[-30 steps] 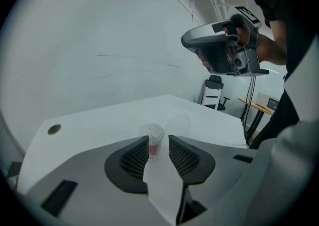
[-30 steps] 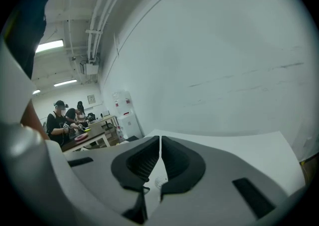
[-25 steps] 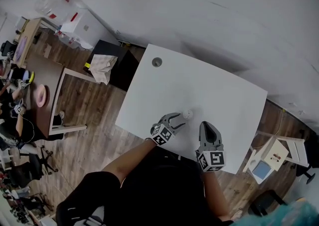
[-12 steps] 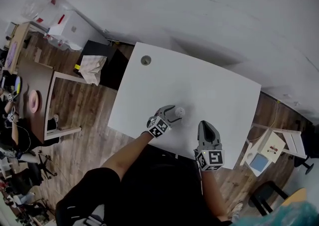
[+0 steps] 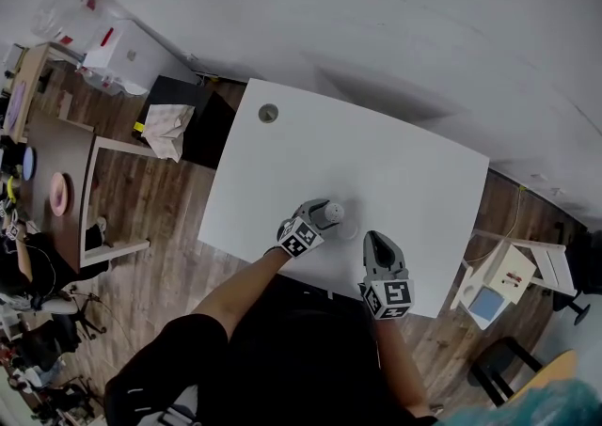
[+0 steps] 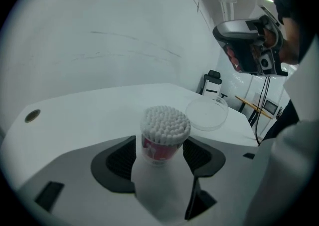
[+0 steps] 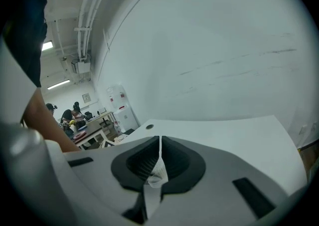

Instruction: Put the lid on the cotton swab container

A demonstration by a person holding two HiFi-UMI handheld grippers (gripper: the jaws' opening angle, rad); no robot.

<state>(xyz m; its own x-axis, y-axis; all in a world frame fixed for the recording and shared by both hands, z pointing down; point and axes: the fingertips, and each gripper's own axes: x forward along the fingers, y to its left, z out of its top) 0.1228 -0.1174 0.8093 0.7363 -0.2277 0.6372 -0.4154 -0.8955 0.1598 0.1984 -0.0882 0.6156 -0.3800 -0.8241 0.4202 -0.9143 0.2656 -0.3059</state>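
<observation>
Cotton swab container (image 6: 164, 132) stands upright on the white bench (image 6: 89, 115), near its front edge and right between the jaws of your left gripper (image 6: 160, 160). Those jaws have just been opening and now stand released and wide. The ribbed pads flank the tub on both sides, but neither seems to press on it.

The lid (image 6: 207, 114) lies flat on the bench just beyond the container, to its right in the left gripper view, apart from it. The jaws of your right gripper (image 7: 158, 162) are clenched together on nothing I can name; a pale scrap shows at the seam, too small to identify.

The step in hand looks like steadying the tub so the lid can be fetched. Close the left jaws gently on the lower wall, below the rim, so the top is free for the lid. Open the right jaws before you reach for the lid, take it by its rim, and bring it down level.

The container is packed full of white-tipped swabs (image 6: 166, 120) standing on end, their heads rising slightly above the rim, so press the lid squarely. The clear, shallow lid holds nothing.
</observation>
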